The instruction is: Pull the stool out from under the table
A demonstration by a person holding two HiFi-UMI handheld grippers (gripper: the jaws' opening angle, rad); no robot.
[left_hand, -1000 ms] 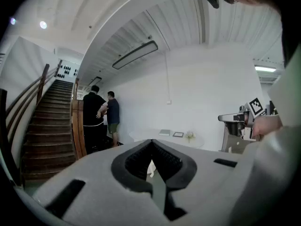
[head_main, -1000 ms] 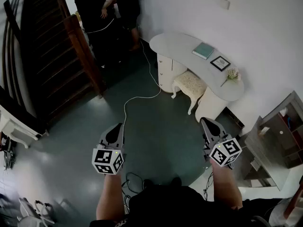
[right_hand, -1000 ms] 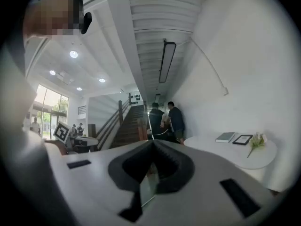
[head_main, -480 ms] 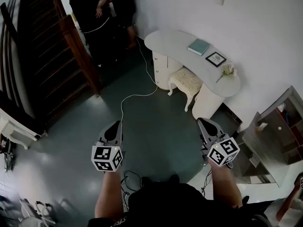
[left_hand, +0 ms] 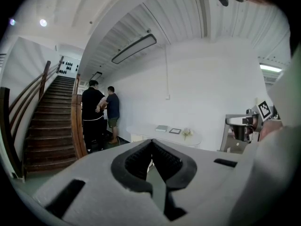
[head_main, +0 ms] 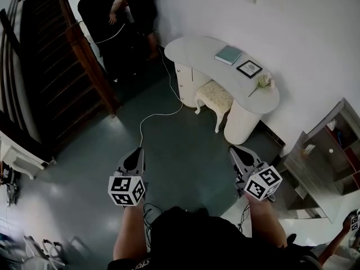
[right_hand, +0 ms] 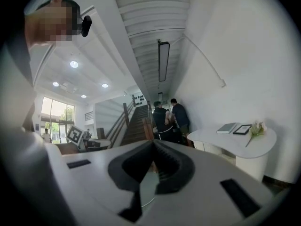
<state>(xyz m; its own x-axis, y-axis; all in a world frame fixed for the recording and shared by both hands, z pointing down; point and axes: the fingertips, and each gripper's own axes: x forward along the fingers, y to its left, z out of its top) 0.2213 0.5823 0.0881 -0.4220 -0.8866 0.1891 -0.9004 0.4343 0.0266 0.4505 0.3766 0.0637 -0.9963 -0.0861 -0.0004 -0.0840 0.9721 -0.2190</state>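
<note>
Stool (head_main: 215, 96): small, cream patterned seat pad, white curved legs. Sits partly under the table (head_main: 188, 48), btwn its drawer cabinet (head_main: 188, 84) & round pedestal (head_main: 239, 124), near side sticking out over the dark green floor (head_main: 185, 151). Table top is white & curved, against the wall, w/ a teal book (head_main: 228, 54), a framed picture (head_main: 249, 68) & a flower sprig (head_main: 262, 82) on it. White cable (head_main: 153, 117) runs along the floor just left of the stool. Left gripper (head_main: 135, 153) & right gripper (head_main: 236, 152) are both well apart from the stool, jaws together, nothing btwn them. Two people (head_main: 109, 16) stand by the staircase (head_main: 50, 61).
</note>
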